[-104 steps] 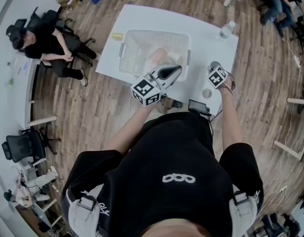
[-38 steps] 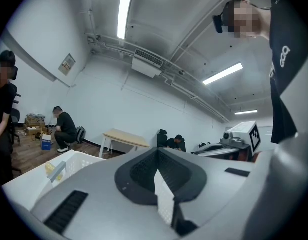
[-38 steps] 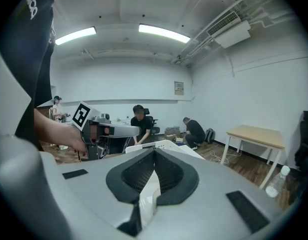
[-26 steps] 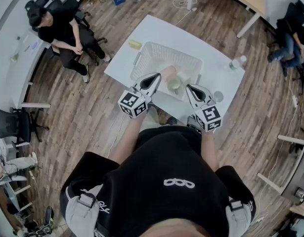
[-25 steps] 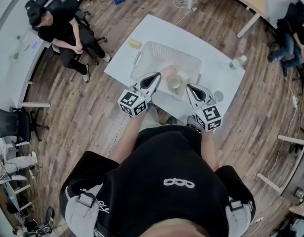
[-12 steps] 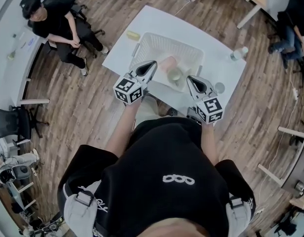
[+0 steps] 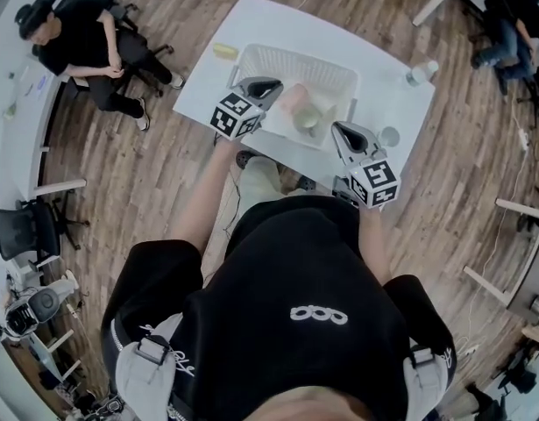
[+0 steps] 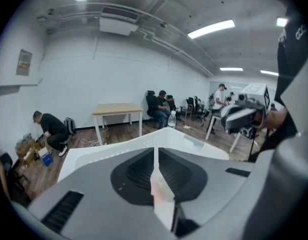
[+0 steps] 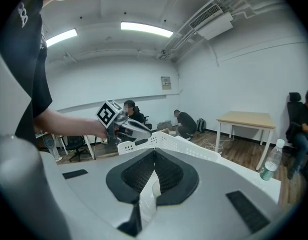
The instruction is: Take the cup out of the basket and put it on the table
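Observation:
In the head view a white lattice basket [image 7: 251,60] stands on the white table [image 7: 374,60]. Inside it lie a pink cup [image 7: 291,101] and a pale cup [image 7: 307,119], its mouth facing up. My left gripper [image 7: 271,84] is shut and empty, its tip over the basket's near-left corner beside the pink cup. My right gripper [image 7: 339,130] hangs at the basket's near-right corner, jaws together with nothing between them. The basket's rim [image 8: 164,136] shows past the left gripper [image 8: 156,151]. The right gripper [image 9: 155,154] sees the basket [image 9: 169,140] too.
A small pale cup [image 7: 390,136] stands on the table right of the basket. A water bottle [image 7: 421,71] is at the far right edge and a yellow object [image 7: 223,51] at the far left. A seated person [image 7: 76,46] is off to the left.
My left gripper has moved forward and down, from in front of the table to the basket's near-left corner. The right gripper has hardly moved. The head camera has tilted.

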